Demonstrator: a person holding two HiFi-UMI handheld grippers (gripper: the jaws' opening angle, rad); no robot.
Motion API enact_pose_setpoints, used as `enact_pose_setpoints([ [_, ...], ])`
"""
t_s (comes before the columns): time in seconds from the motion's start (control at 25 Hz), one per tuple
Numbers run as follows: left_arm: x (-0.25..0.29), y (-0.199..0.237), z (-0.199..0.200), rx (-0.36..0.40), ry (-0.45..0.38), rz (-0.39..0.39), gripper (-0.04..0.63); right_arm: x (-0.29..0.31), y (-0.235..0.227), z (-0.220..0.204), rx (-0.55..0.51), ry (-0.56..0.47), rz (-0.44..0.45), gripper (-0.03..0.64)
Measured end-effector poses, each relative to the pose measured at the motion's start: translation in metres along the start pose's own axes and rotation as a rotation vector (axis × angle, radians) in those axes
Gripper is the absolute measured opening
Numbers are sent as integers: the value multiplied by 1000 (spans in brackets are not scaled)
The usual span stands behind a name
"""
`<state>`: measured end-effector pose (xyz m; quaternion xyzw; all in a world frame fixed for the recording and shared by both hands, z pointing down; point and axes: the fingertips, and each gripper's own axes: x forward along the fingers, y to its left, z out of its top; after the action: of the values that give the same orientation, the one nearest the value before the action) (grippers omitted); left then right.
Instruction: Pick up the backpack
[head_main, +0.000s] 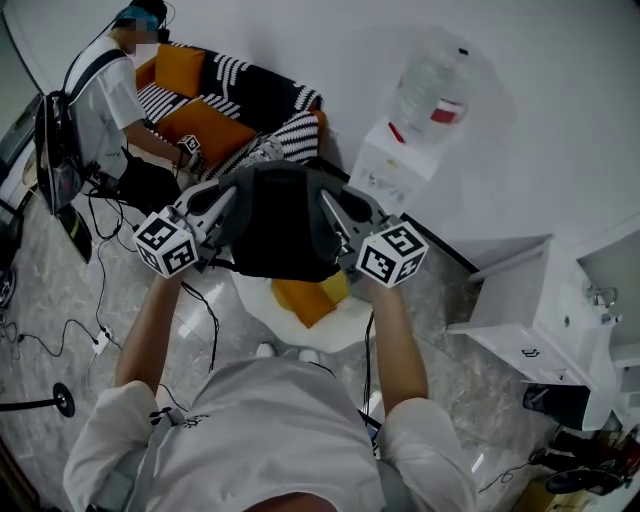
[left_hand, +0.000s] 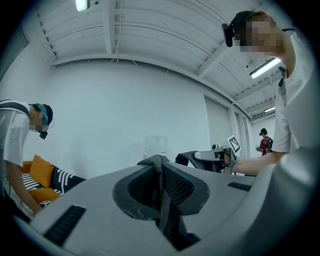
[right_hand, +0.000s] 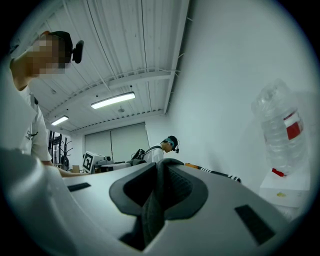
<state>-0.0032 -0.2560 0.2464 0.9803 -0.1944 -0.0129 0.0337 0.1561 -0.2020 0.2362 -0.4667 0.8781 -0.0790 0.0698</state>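
the backpack (head_main: 285, 225) hangs in the air between the two grippers, in front of the person's chest and above a white round top (head_main: 350, 325) with an orange pad (head_main: 305, 298) on it. the lift looks close to done.

to do it well, hold both hands level with each other so the bag does not tip. raise them together and slowly, so that neither strap slides through its pads. hold them the same way apart, so the fabric is neither stretched nor left slack.

the left gripper (head_main: 228, 207) has its jaws nearly together, pinched on the left strap (left_hand: 161, 175), a dark fold that runs up between the pads. the right gripper (head_main: 335, 215) is much the same: jaws a narrow gap apart, clamped on the right strap (right_hand: 159, 185), padded mesh. each grip takes only a thin fold, so i judge a jerk could pull it free.
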Motion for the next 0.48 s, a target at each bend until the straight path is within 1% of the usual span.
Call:
enact_pose_setpoints([
  [0.16,-1,1,-2,-12,-1,-2,34,1,1,-3,1,2,-6,46],
  [0.48,1,-2,-3,-13,2,-9,34,-3,1,-2,0,3,-15,46],
])
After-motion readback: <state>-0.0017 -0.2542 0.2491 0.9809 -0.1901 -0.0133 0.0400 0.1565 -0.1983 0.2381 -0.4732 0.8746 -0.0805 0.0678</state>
